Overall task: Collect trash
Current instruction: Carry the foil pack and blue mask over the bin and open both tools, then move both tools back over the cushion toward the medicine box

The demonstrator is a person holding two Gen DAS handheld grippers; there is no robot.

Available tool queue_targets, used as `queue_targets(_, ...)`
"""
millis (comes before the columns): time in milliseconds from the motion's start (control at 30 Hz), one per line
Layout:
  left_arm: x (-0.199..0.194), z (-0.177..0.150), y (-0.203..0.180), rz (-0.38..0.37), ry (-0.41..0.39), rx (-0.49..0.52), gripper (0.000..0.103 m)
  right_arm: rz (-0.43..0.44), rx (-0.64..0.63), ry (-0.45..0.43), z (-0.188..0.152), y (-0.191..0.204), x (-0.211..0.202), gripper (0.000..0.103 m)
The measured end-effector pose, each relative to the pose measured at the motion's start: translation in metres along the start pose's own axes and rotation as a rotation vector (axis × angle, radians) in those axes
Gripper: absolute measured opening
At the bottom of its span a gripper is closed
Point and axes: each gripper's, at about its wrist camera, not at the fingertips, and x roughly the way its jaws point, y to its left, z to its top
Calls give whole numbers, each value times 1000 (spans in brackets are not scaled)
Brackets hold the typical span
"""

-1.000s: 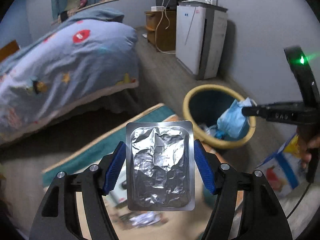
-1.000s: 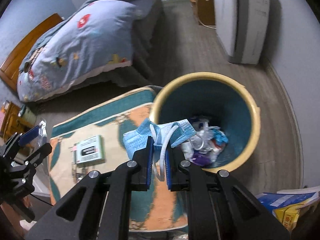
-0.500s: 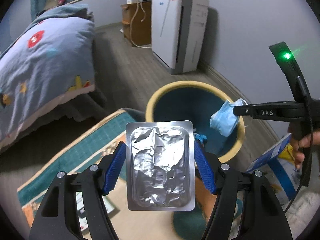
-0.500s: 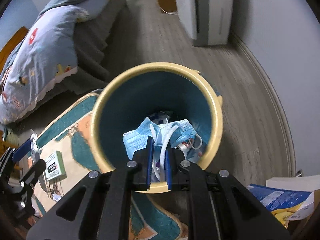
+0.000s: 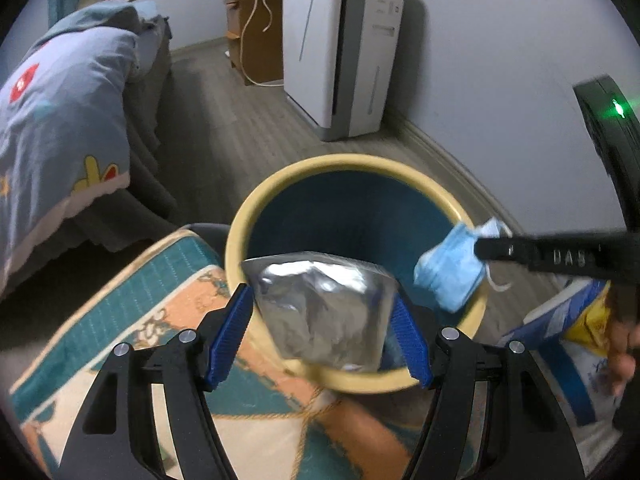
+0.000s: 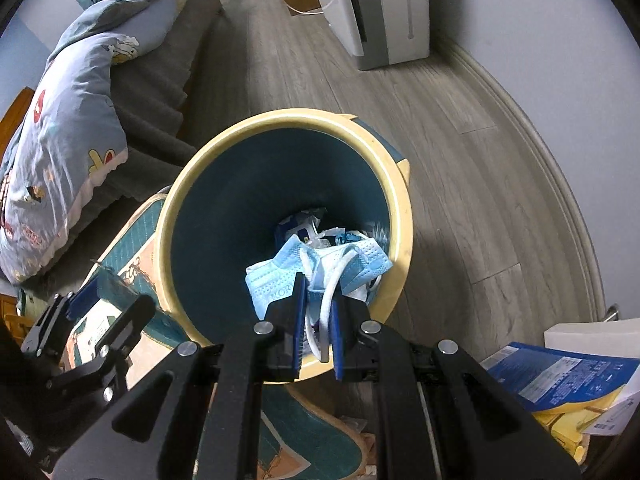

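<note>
Foil pack and mask poised over the bin.

The left gripper (image 5: 322, 320) has its blue ribbed pads spread apart; the crinkled silver foil pack (image 5: 324, 312) sits tilted between them over the near rim of the bin (image 5: 256, 200), and I cannot tell whether the pads touch it. The right gripper (image 6: 318, 320) is clenched on a soft, pleated blue mask (image 6: 316, 264), white loops dangling, above the round, yellow-rimmed, blue-walled bin's mouth, where crumpled trash (image 6: 304, 228) lies. A patterned mat (image 5: 132, 312) abuts the bin; bed (image 5: 60, 120), white appliance (image 5: 340, 44) and boxes (image 6: 560, 380) stand around.
</note>
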Motion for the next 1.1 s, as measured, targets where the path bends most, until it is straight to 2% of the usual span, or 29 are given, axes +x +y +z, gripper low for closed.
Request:
queue_targets(167, -3, 7, -5, 15, -79, 11, 69, 36, 9, -56, 3, 0, -9, 11)
queue_targets(233, -1, 7, -5, 11, -78, 12, 70, 51, 14, -70, 4, 0, -11, 12)
queue_targets(300, 4, 5, -5, 7, -56, 15, 76, 50, 12, -72, 4, 1, -11, 20)
queue_targets(367, 6, 3, -6, 20, -44, 26, 78, 49, 19, -70, 4, 0, -11, 44)
queue_targets(600, 6, 0, -1, 41, -29, 28, 89, 42, 39, -67, 5, 0, -11, 63)
queue_targets(700, 1, -2, 0, 52, -26, 34, 91, 35, 40, -75, 5, 3, -16, 80)
queue_targets(767, -3, -4, 3, 65, -25, 33, 94, 29, 35, -90, 5, 8, -20, 95)
queue_targets(1100, -54, -24, 38, 103, -47, -30, 96, 18, -57, -111, -4, 43, -37, 97)
